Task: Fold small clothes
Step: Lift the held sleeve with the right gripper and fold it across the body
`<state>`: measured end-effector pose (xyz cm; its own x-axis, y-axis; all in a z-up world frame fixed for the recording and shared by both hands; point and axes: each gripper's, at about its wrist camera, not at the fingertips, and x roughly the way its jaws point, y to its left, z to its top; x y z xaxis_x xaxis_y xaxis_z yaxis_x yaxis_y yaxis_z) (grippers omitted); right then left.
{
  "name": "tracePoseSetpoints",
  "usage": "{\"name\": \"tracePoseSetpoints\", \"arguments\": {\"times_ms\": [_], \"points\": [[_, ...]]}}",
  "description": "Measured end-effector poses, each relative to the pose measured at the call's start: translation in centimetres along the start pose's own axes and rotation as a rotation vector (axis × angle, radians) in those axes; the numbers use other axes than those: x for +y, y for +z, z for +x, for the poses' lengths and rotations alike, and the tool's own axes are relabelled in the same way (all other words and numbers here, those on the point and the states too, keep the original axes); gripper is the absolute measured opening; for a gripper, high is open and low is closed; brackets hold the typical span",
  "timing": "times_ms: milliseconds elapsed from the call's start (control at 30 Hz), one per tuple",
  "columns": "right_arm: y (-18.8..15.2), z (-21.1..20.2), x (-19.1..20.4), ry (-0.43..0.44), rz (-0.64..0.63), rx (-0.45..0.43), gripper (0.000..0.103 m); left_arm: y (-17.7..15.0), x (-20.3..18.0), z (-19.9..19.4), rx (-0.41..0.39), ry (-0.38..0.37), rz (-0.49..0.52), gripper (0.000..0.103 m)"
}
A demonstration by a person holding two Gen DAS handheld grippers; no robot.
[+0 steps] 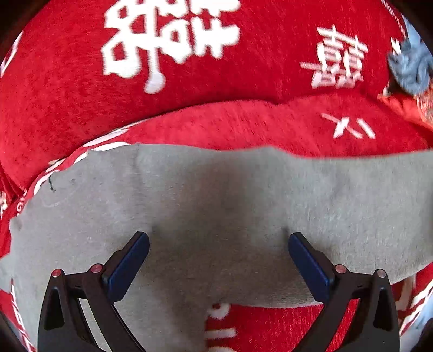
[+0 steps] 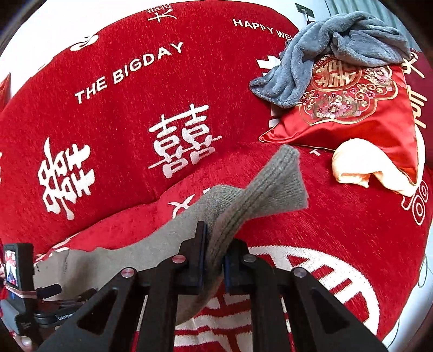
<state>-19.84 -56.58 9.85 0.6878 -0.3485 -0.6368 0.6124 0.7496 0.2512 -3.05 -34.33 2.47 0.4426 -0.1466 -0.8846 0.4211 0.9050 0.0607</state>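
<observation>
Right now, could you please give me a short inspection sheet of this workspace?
Surface: red cover with white lettering.
Job's things: grey knit garment spread flat, one ribbed end lifted.
Clutter: blue-grey fleece draped on a red embroidered cushion; peach cloth beside it.
Grippers: left gripper open over the garment; right gripper shut on the ribbed end.
Cables: nothing seen.
Surroundings: pale floor behind.
</observation>
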Motion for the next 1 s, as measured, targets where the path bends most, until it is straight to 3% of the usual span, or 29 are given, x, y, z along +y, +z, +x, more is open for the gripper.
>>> {"name": "tracePoseSetpoints", "arguments": {"times_ms": [300,600,1000], "points": [[1.0,-3.8,4.4,0.047,-0.044,-0.056,0.012,-1.0,7.5,0.0,0.025,-0.014,-0.15,0.103],[-0.3,-6.2,15.1,0.166,-0.176,-0.069,0.012,-2.8,12.0,-1.5,0.007,-0.019,-0.164,0.103],[-5.8,-5.6,27.9,0.227,-0.343,0.005,0.012,-6.9,19.6,-3.1,-0.042,-0.003,-0.213,0.103]]}}
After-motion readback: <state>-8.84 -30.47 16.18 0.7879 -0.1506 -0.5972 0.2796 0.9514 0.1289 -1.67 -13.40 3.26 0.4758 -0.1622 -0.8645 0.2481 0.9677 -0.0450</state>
